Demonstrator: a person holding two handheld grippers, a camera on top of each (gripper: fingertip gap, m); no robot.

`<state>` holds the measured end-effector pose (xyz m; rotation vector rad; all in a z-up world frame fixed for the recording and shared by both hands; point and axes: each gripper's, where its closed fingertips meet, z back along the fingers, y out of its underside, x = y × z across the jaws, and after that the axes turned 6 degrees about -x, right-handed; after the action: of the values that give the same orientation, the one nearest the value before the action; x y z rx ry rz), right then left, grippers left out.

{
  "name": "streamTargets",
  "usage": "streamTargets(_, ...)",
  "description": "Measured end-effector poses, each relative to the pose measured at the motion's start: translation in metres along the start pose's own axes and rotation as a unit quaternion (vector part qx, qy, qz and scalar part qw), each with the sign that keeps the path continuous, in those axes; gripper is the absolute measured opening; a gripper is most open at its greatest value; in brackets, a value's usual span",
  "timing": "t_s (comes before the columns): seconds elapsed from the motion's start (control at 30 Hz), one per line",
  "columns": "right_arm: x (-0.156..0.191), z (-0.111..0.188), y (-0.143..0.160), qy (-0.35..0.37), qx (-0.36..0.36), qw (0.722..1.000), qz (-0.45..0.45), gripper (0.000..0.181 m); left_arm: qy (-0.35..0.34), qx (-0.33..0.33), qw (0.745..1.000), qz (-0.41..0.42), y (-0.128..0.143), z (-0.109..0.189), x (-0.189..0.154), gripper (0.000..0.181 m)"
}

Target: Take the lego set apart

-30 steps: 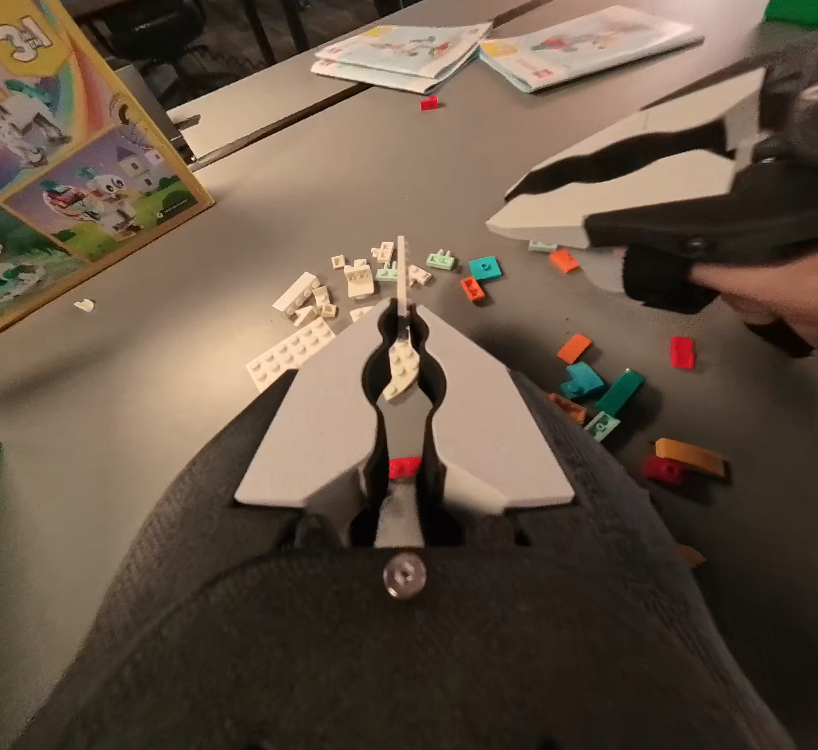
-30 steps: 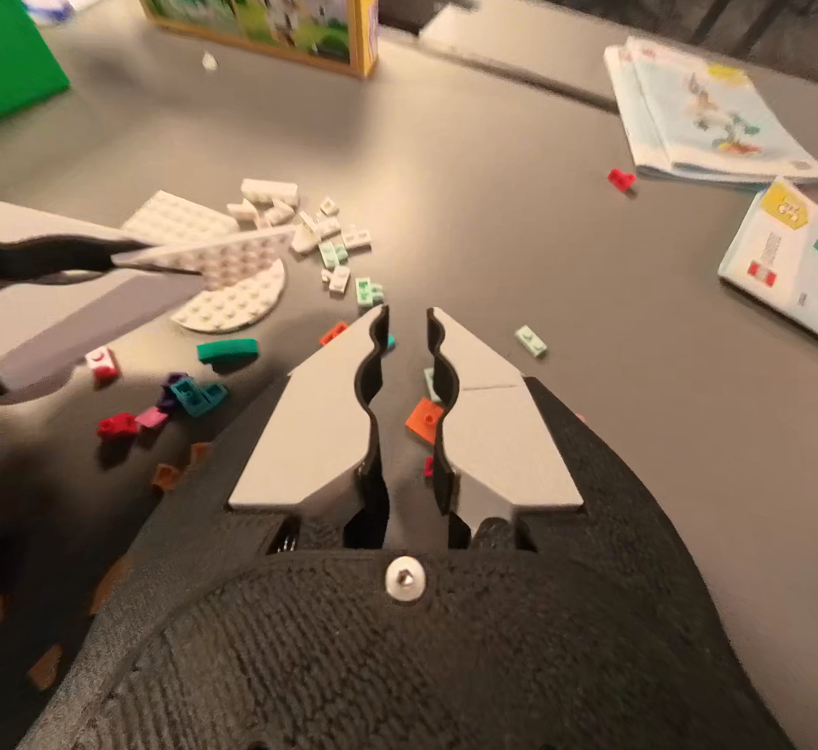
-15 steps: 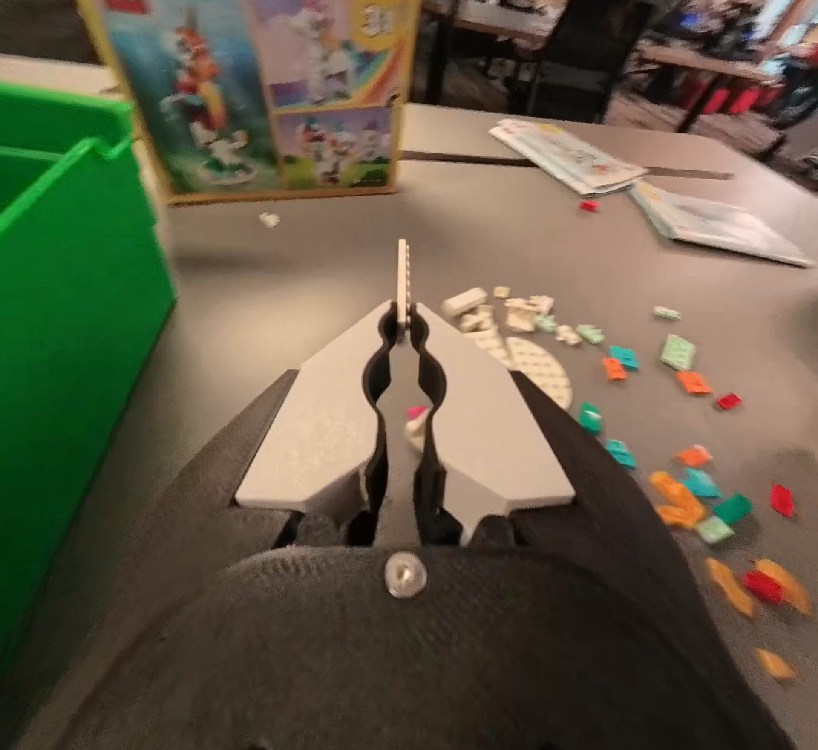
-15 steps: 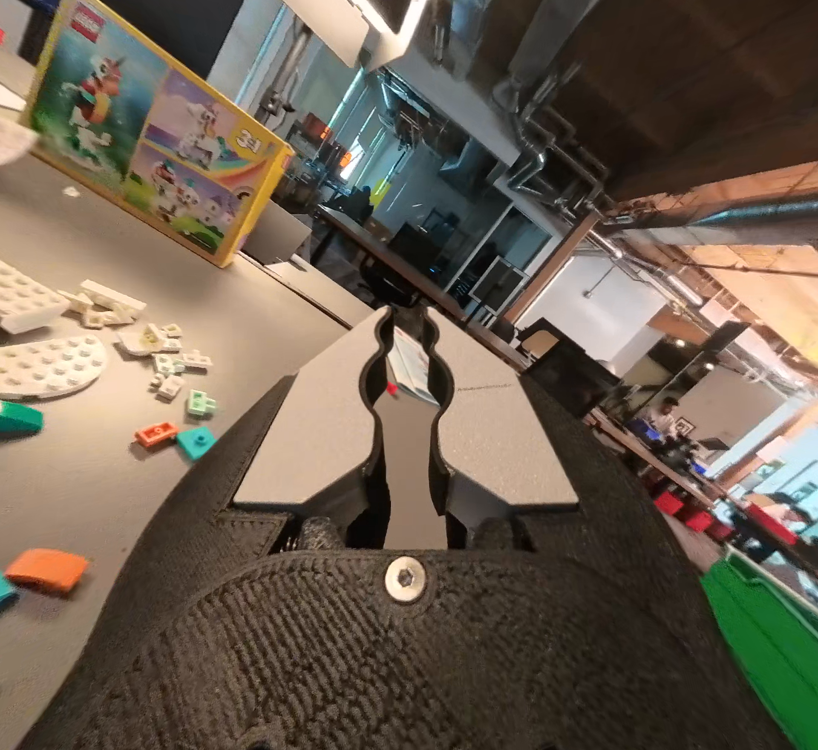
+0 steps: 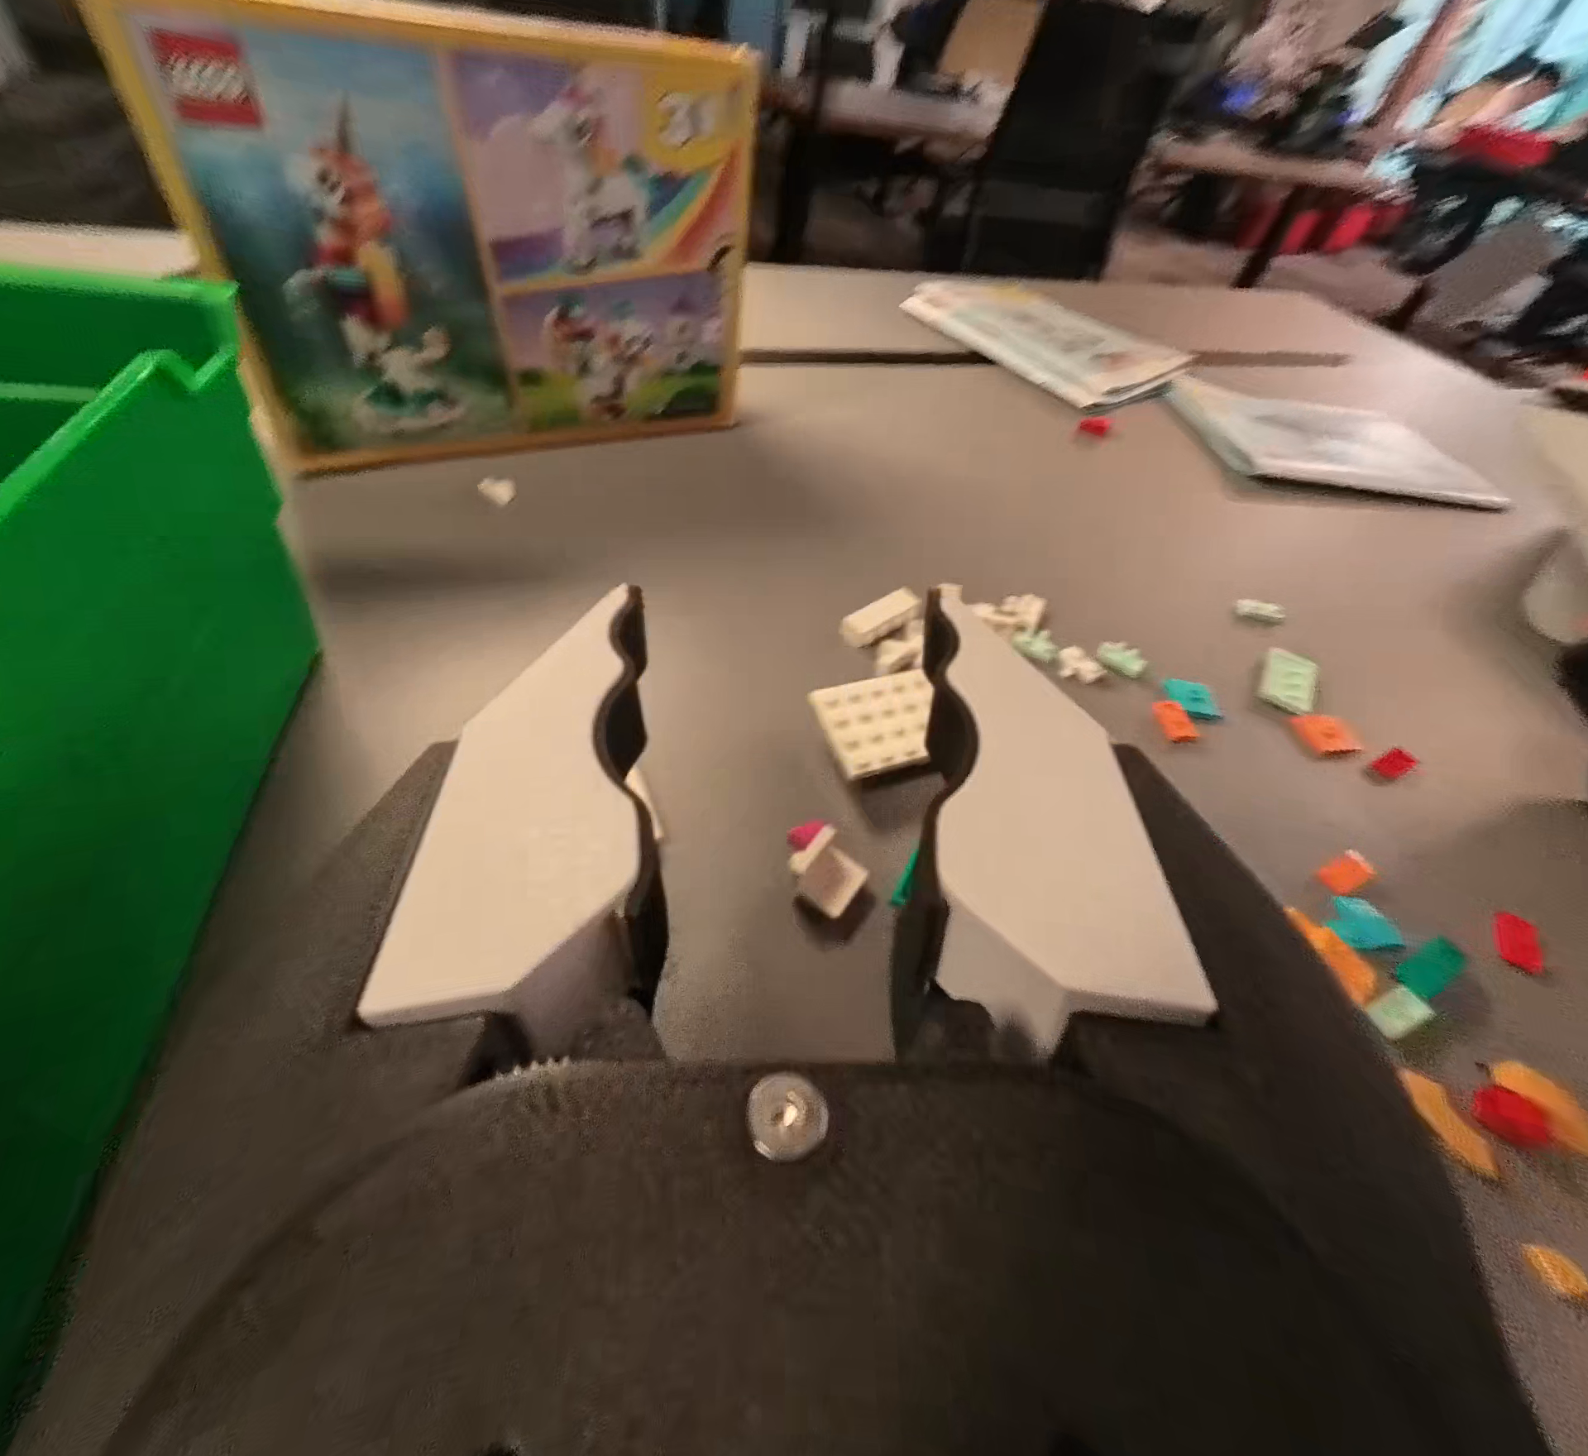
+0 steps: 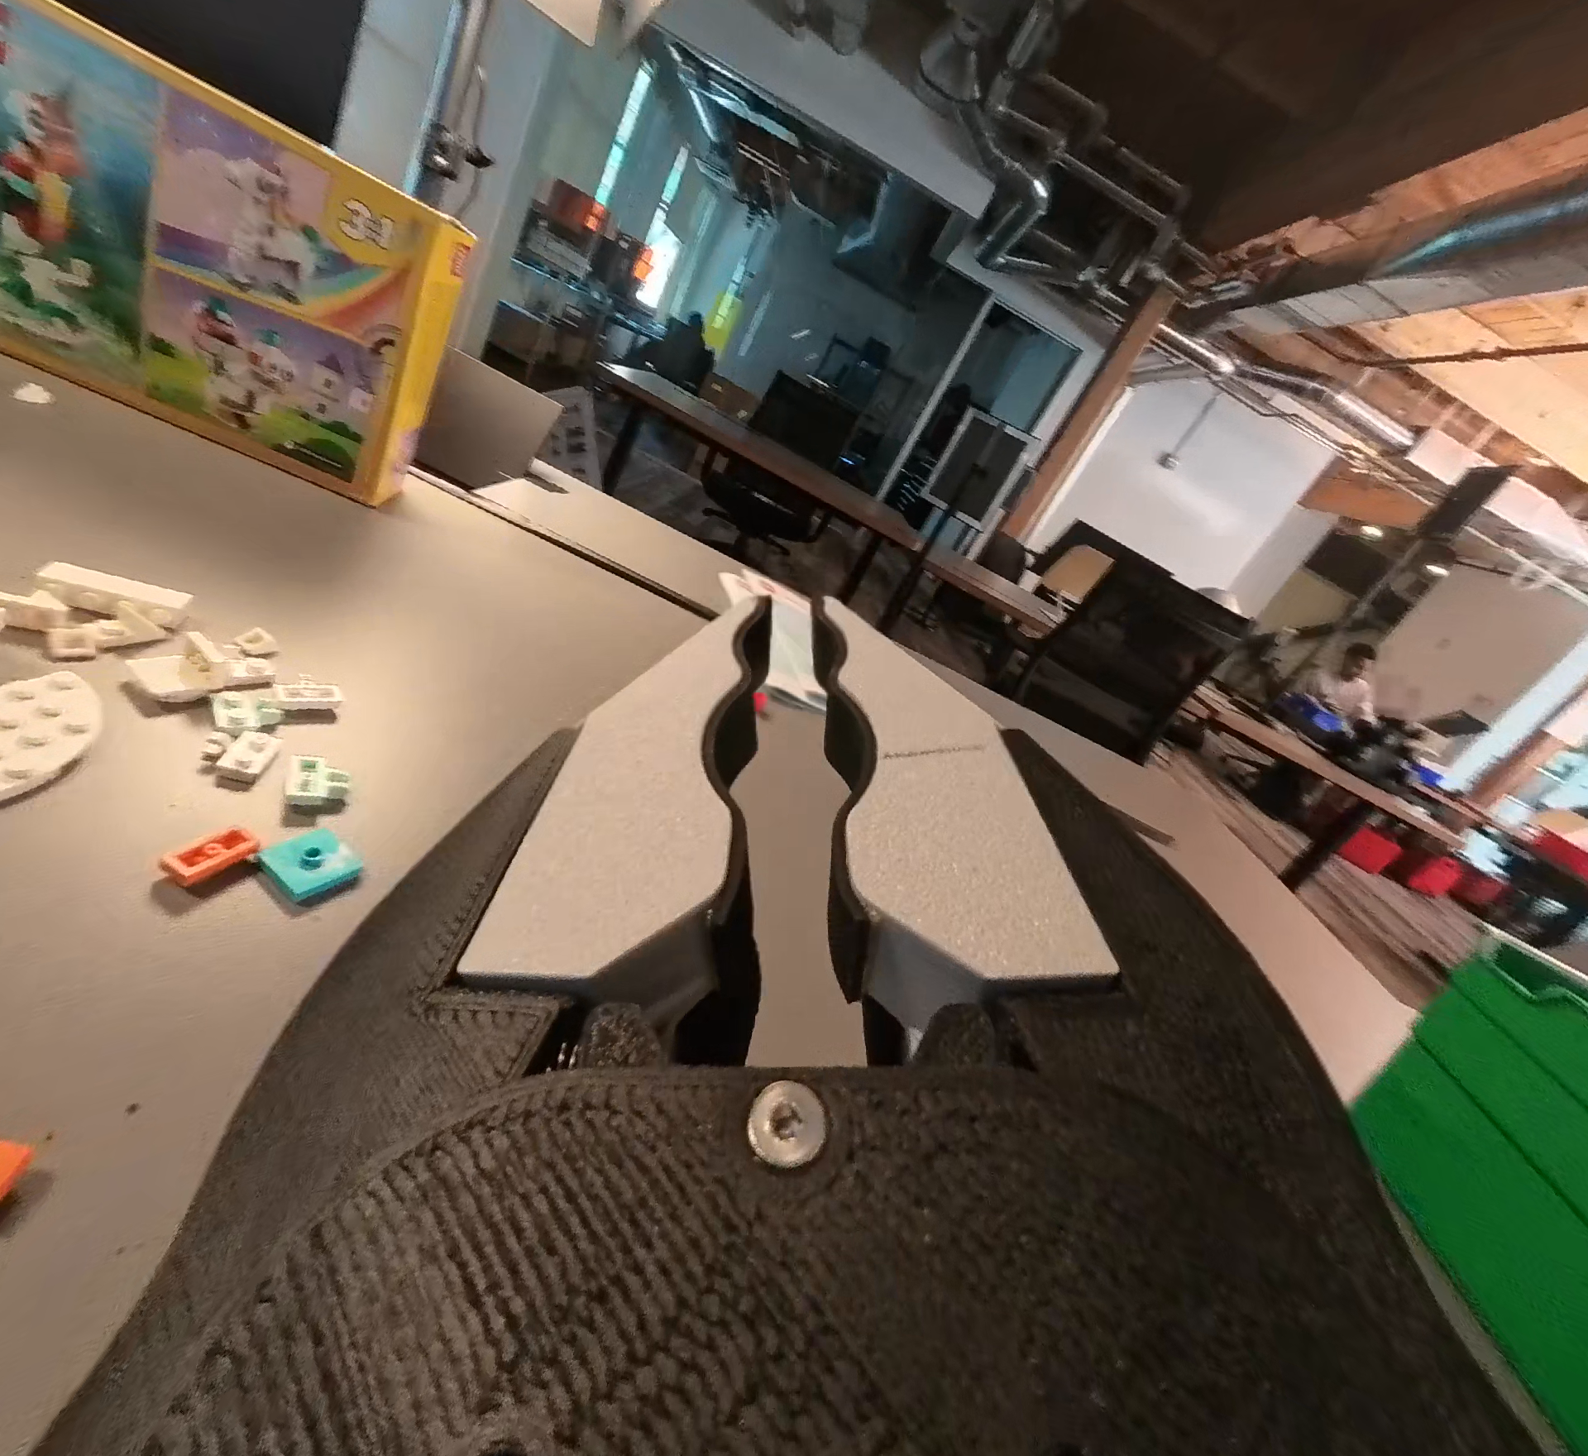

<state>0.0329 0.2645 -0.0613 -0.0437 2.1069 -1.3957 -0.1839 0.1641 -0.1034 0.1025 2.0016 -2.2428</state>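
Note:
My left gripper (image 5: pixel 784 598) is open wide and empty above the grey table (image 5: pixel 859 486). A white studded plate (image 5: pixel 872 727) lies flat on the table between the fingers, close to the right one. A small pink and white piece (image 5: pixel 821 865) lies nearer the palm. A white sliver (image 5: pixel 644 796) shows at the left finger's inner edge. My right gripper (image 6: pixel 790 607) is tilted upward over the table, fingers slightly apart and empty. Left of it lie a round white plate (image 6: pixel 34 736), small white and mint pieces (image 6: pixel 258 718), an orange piece (image 6: pixel 210 852) and a teal piece (image 6: pixel 309 860).
A green bin (image 5: pixel 129 641) stands close on the left; another green bin (image 6: pixel 1504 1114) shows in the right wrist view. The set's box (image 5: pixel 447 229) stands at the back, with booklets (image 5: pixel 1048 340) to its right. Coloured pieces (image 5: pixel 1375 933) are scattered on the right. My right gripper's tips are some 12 cm from the teal piece (image 6: pixel 309 860). Seen from the left wrist view (image 5: pixel 1199 695) as well.
My left gripper has opened wide; the white plate it pinched edge-on is no longer between its fingers. The right gripper has tilted a little further and stays empty.

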Motion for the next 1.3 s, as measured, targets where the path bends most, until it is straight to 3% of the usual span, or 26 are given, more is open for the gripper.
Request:
streamTargets(0.13,-0.001,0.0,0.0,-0.002,-0.003,1.0,-0.003,0.007,0.057,-0.061,0.996,-0.008,-0.016,0.005,-0.015,0.068)
streamTargets(0.27,0.004,-0.001,-0.004,-0.025,-0.023,0.999,-0.012,0.007,0.103,-0.046,0.993,-0.038,-0.014,0.003,-0.013,0.059)
streamTargets(0.33,0.005,-0.003,-0.003,-0.033,-0.025,0.999,-0.01,0.007,0.184,-0.005,0.979,-0.091,0.0,0.005,-0.031,0.006)
streamTargets(0.43,0.014,-0.008,-0.001,-0.061,-0.028,0.998,0.006,0.007,0.162,-0.001,0.973,-0.163,0.004,-0.002,-0.024,0.004)
streamTargets(0.5,0.021,-0.012,-0.002,-0.078,-0.032,0.996,0.024,0.006,0.169,0.005,0.966,-0.197,0.008,-0.005,-0.029,0.016)
streamTargets(0.67,0.025,-0.016,-0.003,-0.096,-0.046,0.994,0.026,0.006,0.194,0.063,0.917,-0.344,0.035,-0.006,-0.033,0.039)
streamTargets(0.93,0.027,-0.015,-0.006,-0.106,-0.052,0.993,0.005,0.007,0.199,0.158,0.874,-0.413,0.065,-0.009,-0.026,0.038)
streamTargets(1.17,0.034,-0.015,-0.008,-0.124,-0.056,0.991,0.008,0.007,0.171,0.179,0.862,-0.442,0.069,-0.018,-0.018,0.014)
streamTargets(1.3,0.041,-0.014,-0.011,-0.136,-0.062,0.989,0.017,0.007,0.126,0.187,0.893,-0.389,0.059,-0.026,-0.009,0.006)
